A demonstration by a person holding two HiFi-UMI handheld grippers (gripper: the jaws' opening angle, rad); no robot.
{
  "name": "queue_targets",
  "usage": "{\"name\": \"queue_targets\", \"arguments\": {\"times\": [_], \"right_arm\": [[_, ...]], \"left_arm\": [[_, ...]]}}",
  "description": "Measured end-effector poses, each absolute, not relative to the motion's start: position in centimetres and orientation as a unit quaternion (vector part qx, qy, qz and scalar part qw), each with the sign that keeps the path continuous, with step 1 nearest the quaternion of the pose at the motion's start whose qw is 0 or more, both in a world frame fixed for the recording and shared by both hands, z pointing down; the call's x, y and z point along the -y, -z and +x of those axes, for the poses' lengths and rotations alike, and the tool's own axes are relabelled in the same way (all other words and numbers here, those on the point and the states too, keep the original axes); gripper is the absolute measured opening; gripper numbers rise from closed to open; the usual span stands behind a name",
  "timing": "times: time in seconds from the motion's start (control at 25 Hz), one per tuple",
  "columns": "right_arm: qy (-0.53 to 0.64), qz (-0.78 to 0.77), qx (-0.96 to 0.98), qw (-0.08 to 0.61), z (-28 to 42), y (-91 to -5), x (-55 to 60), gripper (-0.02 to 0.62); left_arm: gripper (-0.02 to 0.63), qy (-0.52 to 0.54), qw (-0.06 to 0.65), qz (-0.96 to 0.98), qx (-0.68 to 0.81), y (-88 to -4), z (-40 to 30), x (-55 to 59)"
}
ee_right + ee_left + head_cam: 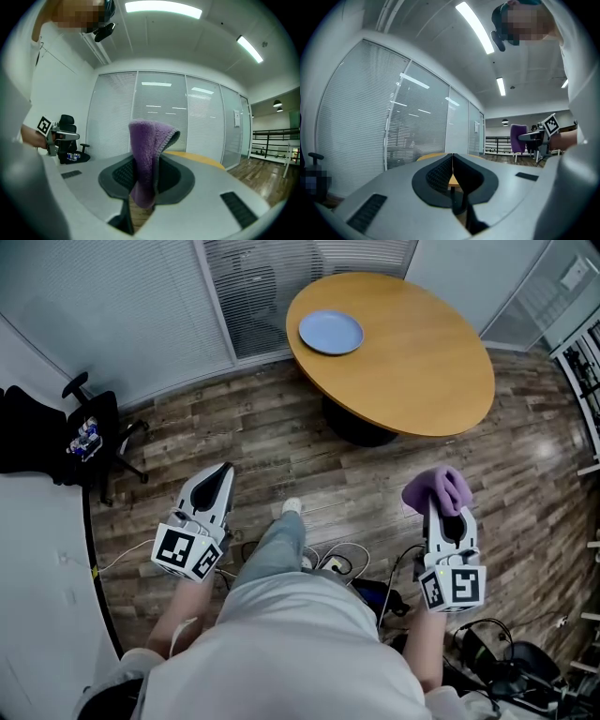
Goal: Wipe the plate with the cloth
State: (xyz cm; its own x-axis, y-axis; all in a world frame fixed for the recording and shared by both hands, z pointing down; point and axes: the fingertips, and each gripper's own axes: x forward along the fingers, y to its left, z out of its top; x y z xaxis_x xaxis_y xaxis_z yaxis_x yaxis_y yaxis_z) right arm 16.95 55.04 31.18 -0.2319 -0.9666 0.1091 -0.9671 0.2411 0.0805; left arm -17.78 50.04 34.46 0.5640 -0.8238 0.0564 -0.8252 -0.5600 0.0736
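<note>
Closest to the lens, the person's pale shirt [291,634] fills the bottom of the head view, with one gripper held out on each side above a wooden floor [272,442]. On the person's left, the left gripper [223,472] points forward with its jaws pressed together and nothing between them; its own view shows the two dark pads meeting in a thin seam. On the other side, the right gripper [442,516] pinches a purple cloth [437,489]. The cloth bunches above the jaw tips, and in the right gripper view it stands up folded over from between the pads, a short end hanging below them.

Well ahead of both grippers stands a round wooden table [412,362]. A blue plate [331,332] lies flat near the far left edge of the tabletop, with nothing touching it and well apart from the cloth. A black office chair [94,427] stands off to the left by the blinds. Cables [339,563] lie tangled on the floor by the person's feet.
</note>
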Motion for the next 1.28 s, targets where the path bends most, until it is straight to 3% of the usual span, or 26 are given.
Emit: {"name": "queue_targets", "arguments": {"times": [1.28], "right_arm": [[-0.003, 0.634, 0.771, 0.067, 16.8, -30.4, -30.5, 0.086]], "left_arm": [[0.014, -0.007, 0.055, 0.891, 0.450, -35.2, -17.4, -23.4]]}}
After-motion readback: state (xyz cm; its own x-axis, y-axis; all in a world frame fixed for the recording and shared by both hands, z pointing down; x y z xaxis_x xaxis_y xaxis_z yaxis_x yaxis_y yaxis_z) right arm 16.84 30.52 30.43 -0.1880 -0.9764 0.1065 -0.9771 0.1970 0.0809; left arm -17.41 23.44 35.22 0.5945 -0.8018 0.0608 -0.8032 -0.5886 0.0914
